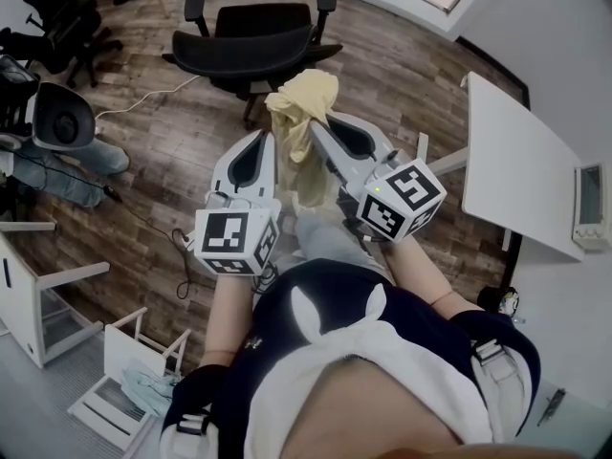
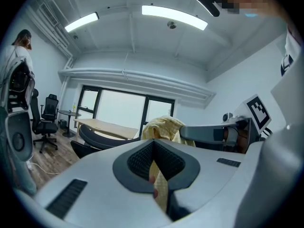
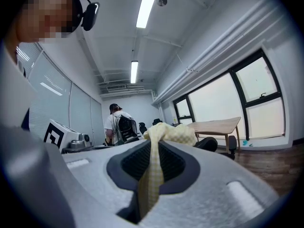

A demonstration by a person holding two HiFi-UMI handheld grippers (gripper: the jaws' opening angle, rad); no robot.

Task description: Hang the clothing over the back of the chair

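Note:
A pale yellow garment (image 1: pixel 301 122) hangs bunched between both grippers, above the wooden floor. My left gripper (image 1: pixel 270 140) is shut on one side of it; in the left gripper view the cloth (image 2: pixel 159 189) is pinched in the closed jaws and bunches beyond them (image 2: pixel 164 126). My right gripper (image 1: pixel 316 127) is shut on the other side, with a strip of cloth (image 3: pixel 151 175) squeezed between its jaws. The black office chair (image 1: pixel 253 41) stands just beyond the garment, its backrest (image 1: pixel 244 57) nearest me and its seat behind.
A white table (image 1: pixel 521 170) stands at the right. At far left are more office chairs (image 1: pixel 57 17) and a seated person's legs (image 1: pixel 67 175). A white rack (image 1: pixel 115 376) lies at lower left. A wooden table (image 2: pixel 107 127) stands by the windows. A person with a backpack (image 3: pixel 118 127) stands in the distance.

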